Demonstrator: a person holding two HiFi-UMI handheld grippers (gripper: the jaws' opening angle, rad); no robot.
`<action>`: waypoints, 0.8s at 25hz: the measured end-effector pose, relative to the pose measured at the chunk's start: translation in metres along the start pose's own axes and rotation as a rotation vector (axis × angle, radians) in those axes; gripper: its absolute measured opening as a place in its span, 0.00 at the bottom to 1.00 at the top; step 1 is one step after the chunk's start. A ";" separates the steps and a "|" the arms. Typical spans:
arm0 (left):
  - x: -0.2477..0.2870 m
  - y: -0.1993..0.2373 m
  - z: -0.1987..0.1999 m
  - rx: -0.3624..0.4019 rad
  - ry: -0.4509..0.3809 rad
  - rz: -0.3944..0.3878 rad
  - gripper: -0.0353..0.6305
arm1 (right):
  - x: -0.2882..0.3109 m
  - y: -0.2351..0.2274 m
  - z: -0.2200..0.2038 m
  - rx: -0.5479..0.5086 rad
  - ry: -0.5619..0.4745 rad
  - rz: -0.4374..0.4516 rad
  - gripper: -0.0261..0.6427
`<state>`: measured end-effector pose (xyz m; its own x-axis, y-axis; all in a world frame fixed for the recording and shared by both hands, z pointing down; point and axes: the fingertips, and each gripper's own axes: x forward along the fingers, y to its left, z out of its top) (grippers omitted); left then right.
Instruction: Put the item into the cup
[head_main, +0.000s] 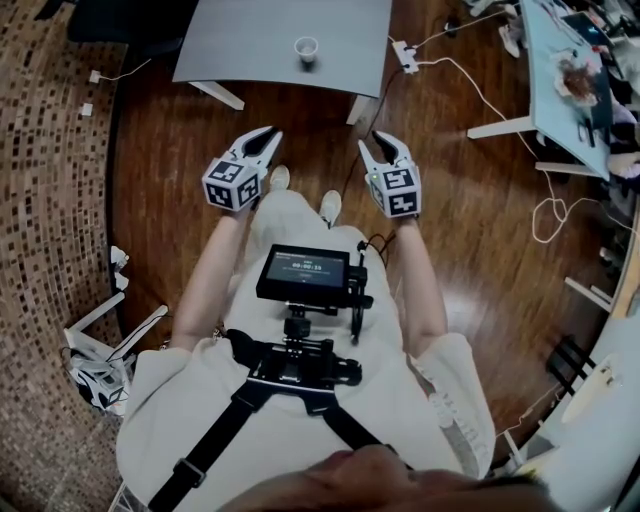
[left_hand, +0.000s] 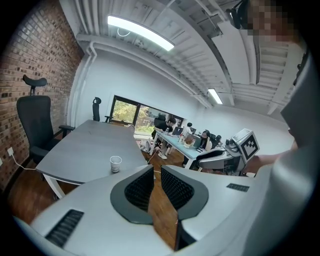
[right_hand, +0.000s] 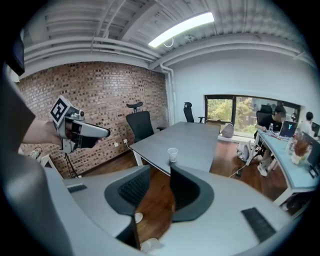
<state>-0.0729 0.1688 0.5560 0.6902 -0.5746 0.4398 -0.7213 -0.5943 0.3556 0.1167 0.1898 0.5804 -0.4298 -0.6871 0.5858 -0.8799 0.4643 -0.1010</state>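
Left tool (head_main: 262, 142) and right tool (head_main: 389, 148): both released, jaws apart, nothing between them, nothing carried. Cup (head_main: 306, 50): upright, mouth up, on grey surface (head_main: 250, 45), well ahead of both tools; left of left tool's line of aim, almost dead ahead of right tool. Neither hand clearly nearer. Item to be placed: in no view. Writing: cup blank as far as seen; chest screen (head_main: 303, 272) text too small to read.

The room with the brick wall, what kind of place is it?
Most likely an office: black swivel chairs stand beside a big grey table, and people sit with a laptop at a long desk by the window.
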 end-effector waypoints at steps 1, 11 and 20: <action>0.000 -0.001 -0.002 -0.004 0.001 -0.003 0.10 | 0.000 0.003 -0.002 0.000 0.004 0.006 0.24; 0.004 -0.008 -0.008 -0.001 0.046 -0.038 0.11 | -0.012 0.011 -0.010 0.029 0.015 0.023 0.23; -0.004 -0.004 -0.011 0.000 0.064 -0.034 0.11 | -0.021 0.013 -0.020 0.031 0.000 0.014 0.23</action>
<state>-0.0734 0.1805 0.5620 0.7094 -0.5168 0.4792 -0.6974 -0.6130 0.3714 0.1183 0.2216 0.5824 -0.4423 -0.6805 0.5842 -0.8795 0.4566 -0.1340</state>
